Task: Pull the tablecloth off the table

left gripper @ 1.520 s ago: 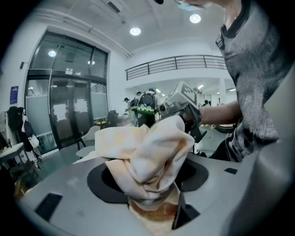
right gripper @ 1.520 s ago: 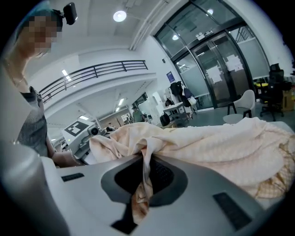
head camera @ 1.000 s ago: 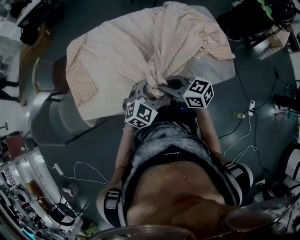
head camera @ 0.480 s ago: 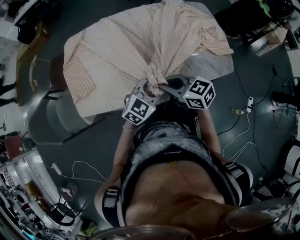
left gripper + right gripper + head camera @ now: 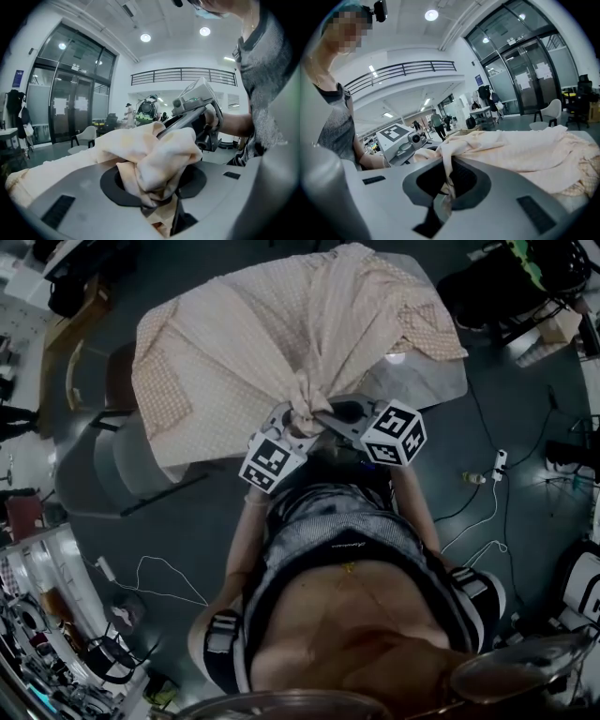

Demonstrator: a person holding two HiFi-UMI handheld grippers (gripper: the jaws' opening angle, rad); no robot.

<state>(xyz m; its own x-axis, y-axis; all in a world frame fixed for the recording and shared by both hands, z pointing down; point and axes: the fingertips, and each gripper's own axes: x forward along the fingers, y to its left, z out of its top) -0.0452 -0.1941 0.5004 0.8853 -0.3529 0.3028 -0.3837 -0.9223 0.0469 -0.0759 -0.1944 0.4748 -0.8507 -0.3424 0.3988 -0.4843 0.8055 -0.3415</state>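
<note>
Bunched tighter than a second ago, one beige tablecloth point(image 5: 234, 343) still drapes one table point(image 5: 433, 382), its near edge held by two grippers: the left gripper point(image 5: 157, 186), jaws just closing, clamps a thick wad, the right gripper point(image 5: 445, 182) pinches a thin fold.

Tablecloth point(image 5: 525, 150) in right hand-held gripper point(image 5: 449, 180)

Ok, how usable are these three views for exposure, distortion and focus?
Head view: dim, underexposed, edges bent by fisheye, yet the tablecloth reads clearly. Left gripper view: bright, dark rounded corners, the tablecloth slightly soft near the lens. Right gripper view: well lit, same rounded vignette, mosaic patch top left.
</note>
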